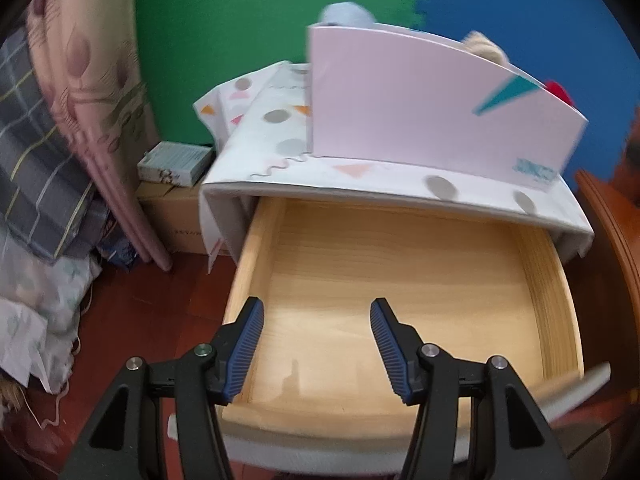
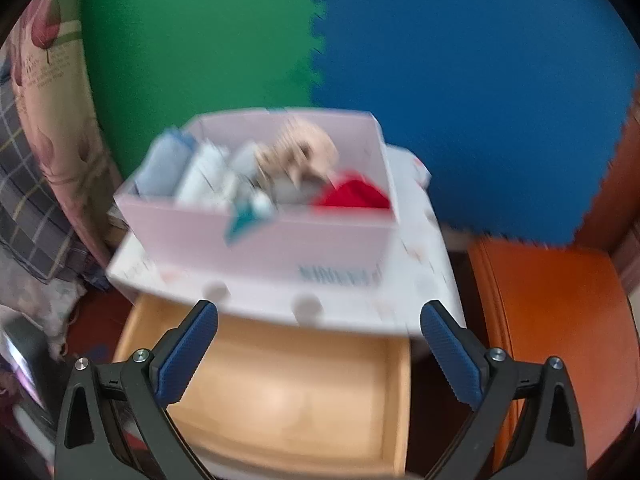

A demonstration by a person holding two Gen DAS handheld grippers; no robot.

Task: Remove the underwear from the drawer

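Left gripper [image 1: 317,312] over the open pale wooden drawer [image 1: 400,292], jaws apart, nothing between them. Right gripper [image 2: 319,320] above the same drawer [image 2: 280,396], jaws spread wide, empty. Drawer floor is bare wood in both views. White cabinet top with grey dots and pink triangles [image 1: 360,172] carries a pale pink cardboard box [image 2: 280,240]. Underwear sits in that box: folded light blue, white, beige pieces and a red one [image 2: 354,194]. Right view is blurred.
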